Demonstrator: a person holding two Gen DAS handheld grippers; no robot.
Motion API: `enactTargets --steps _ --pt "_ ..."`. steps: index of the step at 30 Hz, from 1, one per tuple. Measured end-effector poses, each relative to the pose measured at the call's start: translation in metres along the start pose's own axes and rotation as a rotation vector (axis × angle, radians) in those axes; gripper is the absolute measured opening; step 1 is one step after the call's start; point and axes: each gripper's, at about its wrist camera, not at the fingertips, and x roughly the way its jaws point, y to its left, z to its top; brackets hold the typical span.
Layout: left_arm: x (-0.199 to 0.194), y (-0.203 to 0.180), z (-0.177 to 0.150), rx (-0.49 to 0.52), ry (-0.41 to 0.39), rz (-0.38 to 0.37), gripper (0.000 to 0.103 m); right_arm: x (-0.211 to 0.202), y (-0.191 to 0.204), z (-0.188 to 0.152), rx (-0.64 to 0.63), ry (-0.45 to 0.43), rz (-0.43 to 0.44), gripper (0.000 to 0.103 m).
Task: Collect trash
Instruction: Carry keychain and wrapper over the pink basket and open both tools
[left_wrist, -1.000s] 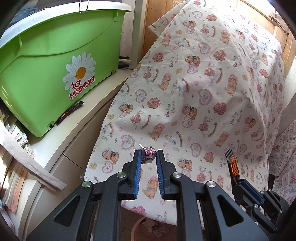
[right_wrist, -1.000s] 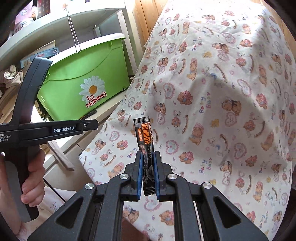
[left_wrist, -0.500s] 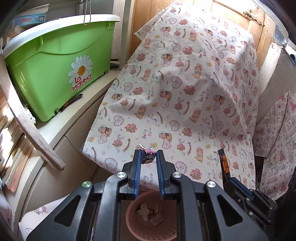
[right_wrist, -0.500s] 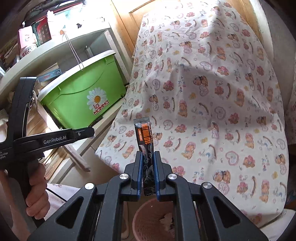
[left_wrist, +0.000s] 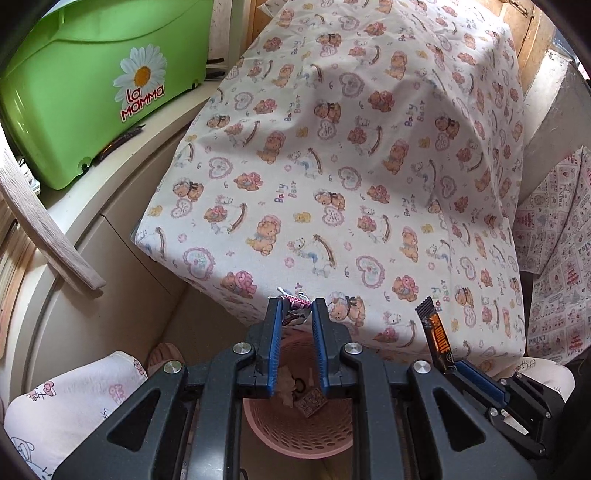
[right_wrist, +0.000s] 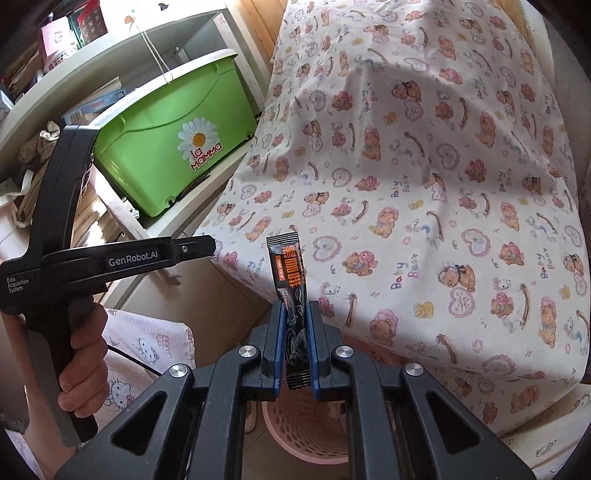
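**Trash pinched in both grippers above a pink basket**

Trash here means two small wrappers. In the left wrist view, the left gripper (left_wrist: 294, 314) pinches a crumpled pink and silver wrapper (left_wrist: 295, 305) at its fingertips, the scrap poking out toward twelve o'clock. Directly below sits a pink basket (left_wrist: 295, 435) with scraps already inside. At four o'clock the right gripper (left_wrist: 452, 363) shows, an orange and black sachet (left_wrist: 436, 334) rising from it.

In the right wrist view, the right gripper (right_wrist: 294, 325) clamps that sachet (right_wrist: 290, 280) by its lower half. Its long axis runs upright, top end toward twelve o'clock. The basket (right_wrist: 306, 439) lies at six o'clock. A hand (right_wrist: 83, 354) at eight o'clock holds the left gripper's handle.

Both pieces look light, thin and limp, likely slippery foil; a flat mid-body pinch suits them. A bear-print cloth (right_wrist: 424, 184) drapes behind.
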Motion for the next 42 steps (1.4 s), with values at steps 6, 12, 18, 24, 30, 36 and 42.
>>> enactTargets --steps 6,12,18,24,30,36,42 --pt "0.024 0.003 -0.01 -0.001 0.085 -0.002 0.015 0.02 0.01 -0.01 -0.049 0.092 -0.01 0.012" --pt "0.044 0.004 -0.019 -0.011 0.168 -0.016 0.015 0.045 0.008 -0.023 -0.039 0.204 0.0 0.012" --pt "0.067 0.002 -0.029 -0.006 0.254 -0.004 0.015 0.069 0.009 -0.039 -0.035 0.322 0.009 0.012" --pt "0.096 -0.004 -0.041 0.0 0.345 0.016 0.016 0.099 -0.002 -0.055 -0.011 0.421 -0.048 0.012" --pt "0.132 -0.002 -0.058 -0.022 0.448 0.056 0.016 0.129 -0.011 -0.07 -0.008 0.487 -0.116 0.013" --pt "0.167 0.006 -0.072 -0.041 0.533 0.11 0.016 0.158 -0.026 -0.085 0.008 0.548 -0.198 0.013" --pt "0.175 0.008 -0.08 -0.043 0.542 0.092 0.017 0.168 -0.032 -0.092 0.001 0.583 -0.205 0.013"
